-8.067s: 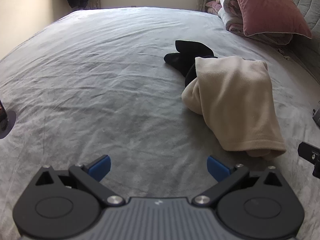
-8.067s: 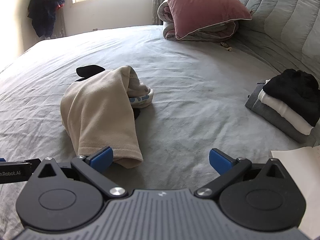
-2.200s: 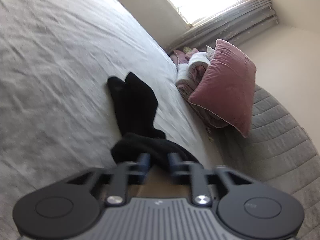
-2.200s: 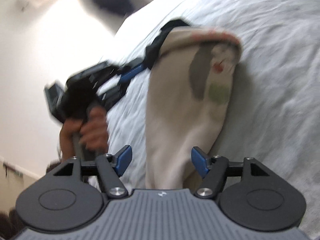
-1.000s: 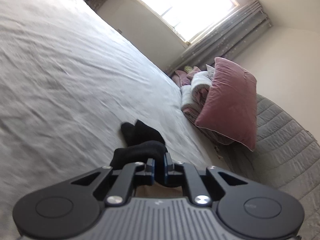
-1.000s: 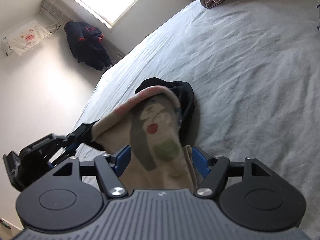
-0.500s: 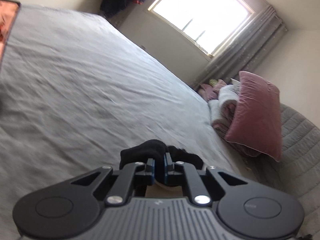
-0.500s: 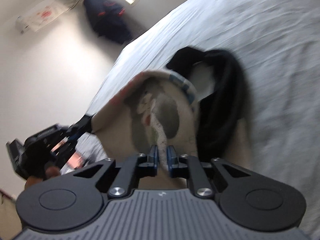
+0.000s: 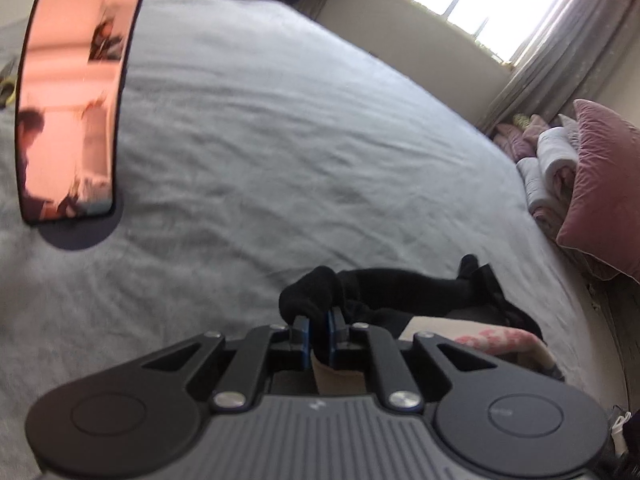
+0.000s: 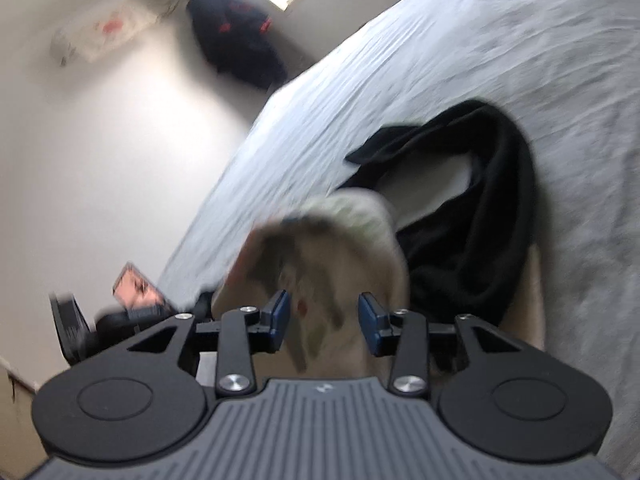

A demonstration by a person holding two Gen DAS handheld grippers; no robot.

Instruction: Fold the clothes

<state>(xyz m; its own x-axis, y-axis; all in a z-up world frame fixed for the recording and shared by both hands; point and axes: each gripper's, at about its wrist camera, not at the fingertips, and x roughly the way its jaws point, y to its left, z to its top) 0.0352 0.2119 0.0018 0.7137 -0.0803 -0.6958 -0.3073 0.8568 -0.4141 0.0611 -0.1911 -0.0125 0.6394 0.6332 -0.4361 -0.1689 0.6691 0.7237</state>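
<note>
My left gripper (image 9: 318,336) is shut on cloth. A fold of the black garment (image 9: 400,284) bulges over its tips, and the edge of the beige printed garment (image 9: 480,340) runs between its fingers. The black garment trails right across the grey bed (image 9: 280,152). In the right wrist view, the beige garment (image 10: 340,248) hangs blurred between the blue pads of my right gripper (image 10: 324,316). Its jaws are opening and there are gaps on both sides of the cloth. The black garment (image 10: 480,240) curls behind it. My left gripper (image 10: 196,306) shows at the lower left, holding the beige garment's far end.
A phone (image 9: 72,96) with a pink reflecting screen stands on a round base (image 9: 76,236) at the left of the bed. A pink pillow (image 9: 600,188) and rolled bedding (image 9: 548,168) lie at the right. A dark jacket (image 10: 236,40) hangs on the wall.
My right gripper's jaws, pinched on the beige garment half a second ago, now stand apart. My left gripper has swung round with its cloth, which brings the phone into view.
</note>
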